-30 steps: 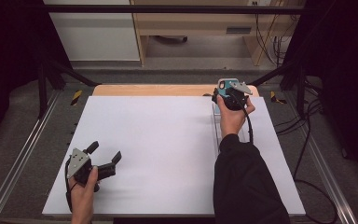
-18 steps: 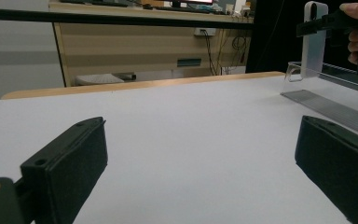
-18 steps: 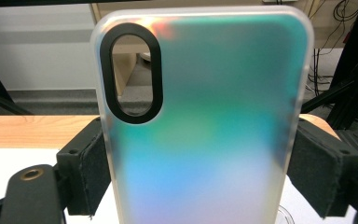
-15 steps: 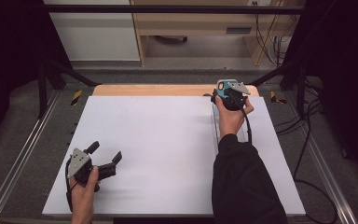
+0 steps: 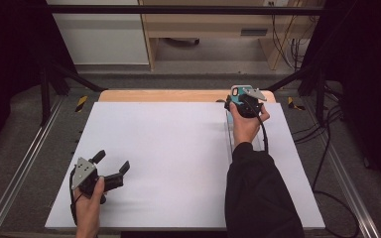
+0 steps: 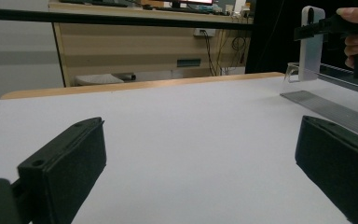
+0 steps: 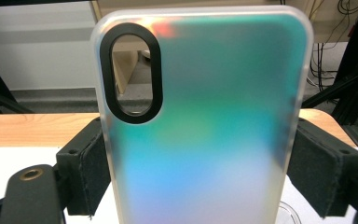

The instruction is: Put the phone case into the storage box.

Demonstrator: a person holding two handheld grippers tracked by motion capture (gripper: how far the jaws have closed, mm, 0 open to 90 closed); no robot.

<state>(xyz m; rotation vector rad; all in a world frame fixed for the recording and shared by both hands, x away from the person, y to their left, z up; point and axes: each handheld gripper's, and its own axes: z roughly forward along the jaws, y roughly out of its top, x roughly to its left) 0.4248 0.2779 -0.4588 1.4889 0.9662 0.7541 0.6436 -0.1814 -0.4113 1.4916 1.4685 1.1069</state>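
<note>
The right tool (image 7: pixel 200 182) clamps a phone case (image 7: pixel 205 126), its bottom edge cut off; the left tool (image 6: pixel 200 177) gapes.

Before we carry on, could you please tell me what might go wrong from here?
The right gripper pinches the phone case only by its side edges, so it could flex and slip out. It is held upright over a clear stand near the table's far edge, so a drop might fall off.

A: Colour of the phone case (image 7: pixel 205 126)?
B: Frosted translucent, iridescent teal to blue to pale violet; black oval camera ring at 11 o'clock.
A: Remaining surfaces?
B: White table sheet (image 5: pixel 168 148), light wood table edge (image 5: pixel 163 95) at 12 o'clock; black pads (image 6: pixel 65 163).
</note>
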